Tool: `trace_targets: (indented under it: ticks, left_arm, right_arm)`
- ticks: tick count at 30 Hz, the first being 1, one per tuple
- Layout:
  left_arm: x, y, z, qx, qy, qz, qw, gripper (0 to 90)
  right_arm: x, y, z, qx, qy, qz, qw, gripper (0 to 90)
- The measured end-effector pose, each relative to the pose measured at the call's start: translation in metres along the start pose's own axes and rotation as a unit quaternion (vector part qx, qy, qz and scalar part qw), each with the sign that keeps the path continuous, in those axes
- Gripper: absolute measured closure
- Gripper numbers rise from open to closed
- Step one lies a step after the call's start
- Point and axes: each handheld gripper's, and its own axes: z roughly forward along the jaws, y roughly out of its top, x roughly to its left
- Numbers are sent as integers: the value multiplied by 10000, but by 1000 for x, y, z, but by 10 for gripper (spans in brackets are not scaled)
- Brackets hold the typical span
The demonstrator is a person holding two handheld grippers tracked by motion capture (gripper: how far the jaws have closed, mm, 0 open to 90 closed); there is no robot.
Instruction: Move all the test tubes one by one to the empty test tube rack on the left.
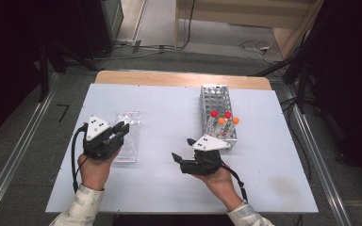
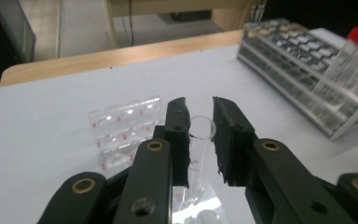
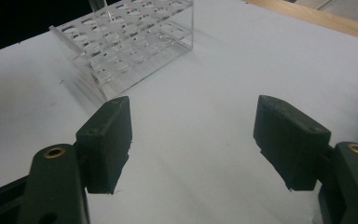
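Note:
My left gripper [image 2: 200,136] is shut on a clear uncapped tube [image 2: 201,140] that stands between its pads, open mouth up. It hangs over a flat clear well tray [image 2: 123,125] with red marks. From above, the left gripper [image 1: 121,128] sits on the table's left, over that tray [image 1: 131,123]. My right gripper [image 1: 181,148] rests open at mid-table, just left of the clear tube rack [image 1: 215,96]. Its jaws stand wide apart with nothing between them, and the right gripper [image 3: 200,144] faces bare table, with the rack [image 3: 126,46] beyond.
The rack holds capped tubes at its near end, two with red caps [image 1: 214,113] and two with orange caps [image 1: 235,120]. The white tabletop [image 1: 169,108] has a wooden strip along the far edge [image 1: 179,78]. Cables lie on the floor beyond.

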Motion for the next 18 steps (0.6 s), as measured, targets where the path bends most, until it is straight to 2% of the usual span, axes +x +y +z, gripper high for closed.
trace_targets:
  ticks: [4, 9, 18]
  left_arm:
    - [-1, -10, 7, 192, 1, 28, 9998, 764]
    - [-6, -11, 7, 177, 55, 128, 9997, 762]
    - [-7, -12, 8, 207, 76, 188, 9996, 756]
  right_arm:
    - [-1, 0, -2, -28, -13, 15, 10000, 263]
    - [-1, 0, -3, -25, -15, 0, 10000, 263]
    - [-1, 0, -3, -28, -17, 10, 10000, 264]
